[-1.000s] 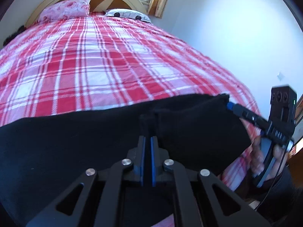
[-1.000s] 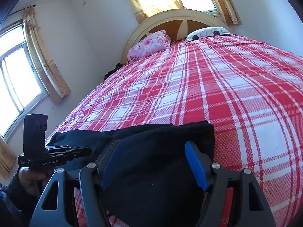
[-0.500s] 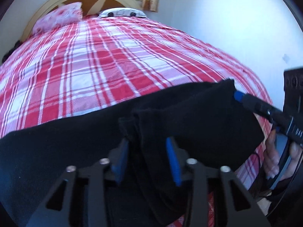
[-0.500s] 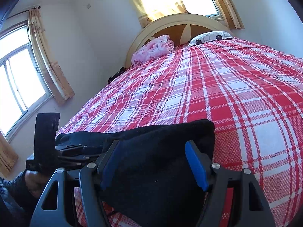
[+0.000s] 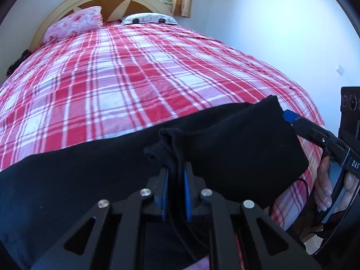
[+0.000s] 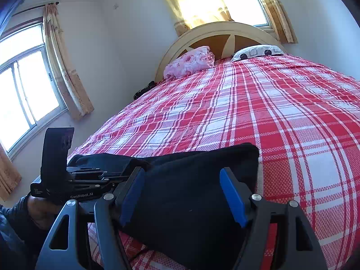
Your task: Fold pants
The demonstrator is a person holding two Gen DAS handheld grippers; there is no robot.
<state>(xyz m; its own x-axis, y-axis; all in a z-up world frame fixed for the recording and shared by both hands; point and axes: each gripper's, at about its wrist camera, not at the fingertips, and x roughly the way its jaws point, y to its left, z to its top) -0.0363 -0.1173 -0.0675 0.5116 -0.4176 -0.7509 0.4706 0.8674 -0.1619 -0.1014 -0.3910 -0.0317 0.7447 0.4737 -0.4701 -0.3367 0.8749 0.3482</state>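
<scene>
One pair of black pants (image 5: pixel 112 175) lying at the foot of the bed (image 5: pixel 135 78) — two pillows (image 5: pixel 74 23) at its head; left gripper (image 5: pixel 175 180) pinching a pants fold, right gripper (image 6: pixel 182 193) gaping wide over them.

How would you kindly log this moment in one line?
left gripper: shut on black pants | right gripper: open over pants | bed

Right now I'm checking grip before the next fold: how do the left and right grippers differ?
The left gripper is pinched shut on a bunched ridge of the black pants; the right gripper is spread wide, gripping nothing. The left sits mid-garment; the right sits at the pants' end. Both have blue pads.
</scene>
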